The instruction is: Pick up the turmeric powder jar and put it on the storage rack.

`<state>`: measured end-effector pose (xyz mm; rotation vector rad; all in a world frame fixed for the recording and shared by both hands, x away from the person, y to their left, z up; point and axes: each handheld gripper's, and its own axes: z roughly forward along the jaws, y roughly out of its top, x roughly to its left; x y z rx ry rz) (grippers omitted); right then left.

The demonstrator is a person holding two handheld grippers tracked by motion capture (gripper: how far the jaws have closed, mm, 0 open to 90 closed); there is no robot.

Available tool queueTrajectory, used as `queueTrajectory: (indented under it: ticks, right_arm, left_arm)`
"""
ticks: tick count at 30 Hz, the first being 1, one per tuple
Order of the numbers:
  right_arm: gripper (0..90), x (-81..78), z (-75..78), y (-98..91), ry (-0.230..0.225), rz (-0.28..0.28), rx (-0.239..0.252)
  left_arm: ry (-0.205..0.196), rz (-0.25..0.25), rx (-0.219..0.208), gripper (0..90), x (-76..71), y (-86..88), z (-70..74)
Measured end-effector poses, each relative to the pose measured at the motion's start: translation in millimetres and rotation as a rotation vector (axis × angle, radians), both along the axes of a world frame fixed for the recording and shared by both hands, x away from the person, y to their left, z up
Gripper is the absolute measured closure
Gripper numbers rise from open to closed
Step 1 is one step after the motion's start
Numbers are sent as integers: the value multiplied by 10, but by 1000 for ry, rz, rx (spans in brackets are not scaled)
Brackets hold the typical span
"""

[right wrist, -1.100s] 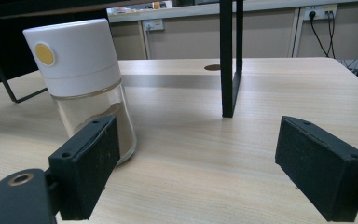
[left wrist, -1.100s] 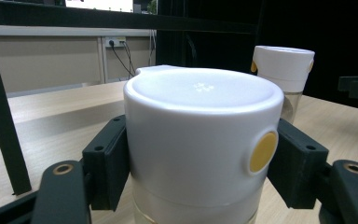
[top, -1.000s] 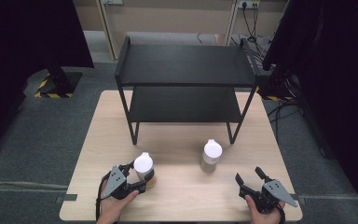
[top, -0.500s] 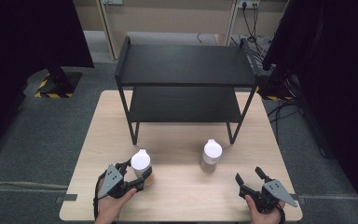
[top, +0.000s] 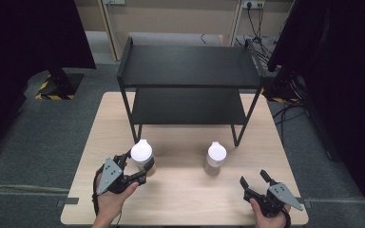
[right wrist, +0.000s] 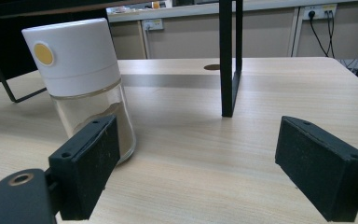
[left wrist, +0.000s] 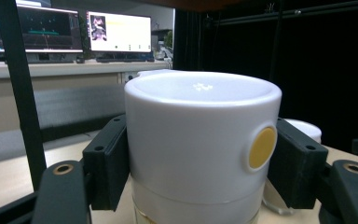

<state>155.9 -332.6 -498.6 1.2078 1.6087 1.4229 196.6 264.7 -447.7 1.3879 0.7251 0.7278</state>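
Left tongs clamp the white-capped glass jar; lift it straight, probably for the black metal shelf. Right tongs gape empty.

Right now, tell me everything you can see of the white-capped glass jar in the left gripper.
The white-capped glass jar is a small upright shaker: a tall, smooth white plastic cap with a round yellow dot on its side, above a clear glass body holding some tan powder. The left gripper is shut on it, its black pads pressing the cap's two sides. It sits at the near left of the light wooden table, in front of the black two-tier metal shelf.
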Motion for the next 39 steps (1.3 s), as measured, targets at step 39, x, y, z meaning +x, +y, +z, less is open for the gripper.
queueTrajectory:
  ticks: [39]
  right_arm:
    - [139, 8, 2, -13, 6, 3, 11]
  left_arm:
    - [-141, 129, -54, 304, 379, -329, 1270]
